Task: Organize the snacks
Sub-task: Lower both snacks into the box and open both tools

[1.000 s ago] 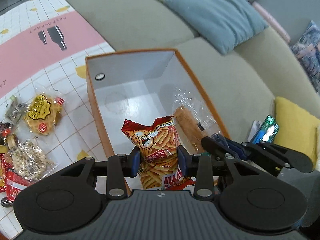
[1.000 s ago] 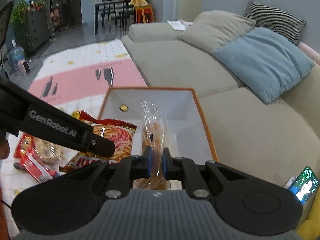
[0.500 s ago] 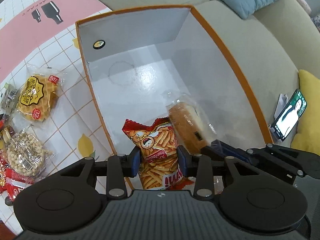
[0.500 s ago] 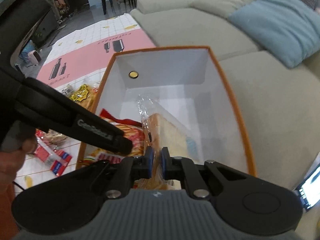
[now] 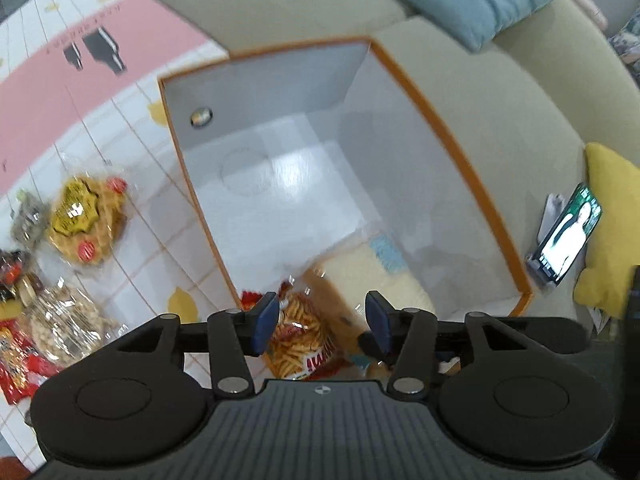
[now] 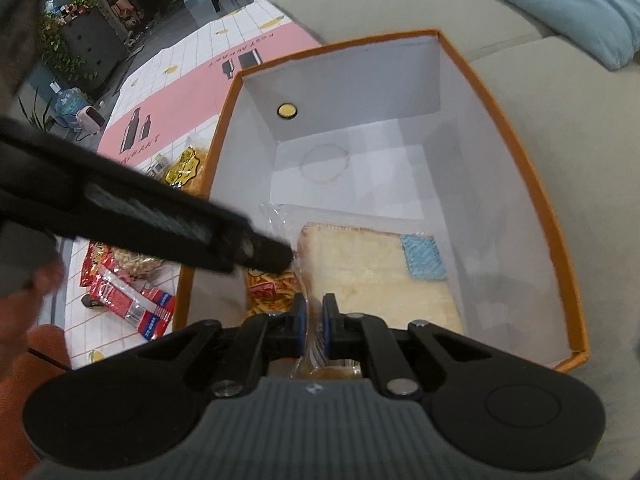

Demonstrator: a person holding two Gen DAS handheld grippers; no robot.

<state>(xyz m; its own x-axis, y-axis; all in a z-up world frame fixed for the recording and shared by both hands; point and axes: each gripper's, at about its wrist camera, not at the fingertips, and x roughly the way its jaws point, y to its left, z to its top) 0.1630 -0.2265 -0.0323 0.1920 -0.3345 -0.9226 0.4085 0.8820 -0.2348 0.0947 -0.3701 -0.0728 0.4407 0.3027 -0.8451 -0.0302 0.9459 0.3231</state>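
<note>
An orange box [image 5: 440, 120] with a white inside stands on the table against the sofa. A red bag of fries snacks [image 5: 298, 332] lies at its near end. My left gripper [image 5: 322, 322] hangs just above the bag. Its jaws are opening and the blue pads stand clear of the bag on both sides. Beside it, a bread pack [image 6: 372, 272] in clear wrap lies flat on the floor of the box [image 6: 520, 152]. My right gripper [image 6: 314, 322] is shut on the wrap's near end. The fries bag [image 6: 272, 288] shows partly under the left gripper's arm [image 6: 160, 216].
Left of the box, the tiled cloth holds a waffle pack [image 5: 86, 220], a peanut pack [image 5: 66, 324] and red packs [image 6: 128, 300]. A phone [image 5: 568, 236] and a yellow cushion [image 5: 612, 220] lie on the sofa to the right. A hand [image 6: 24, 300] holds the left gripper.
The left jaws have spread and let go of the fries bag, which now lies in the box. The right gripper has sunk and tipped down, and the bread pack lies flat.
</note>
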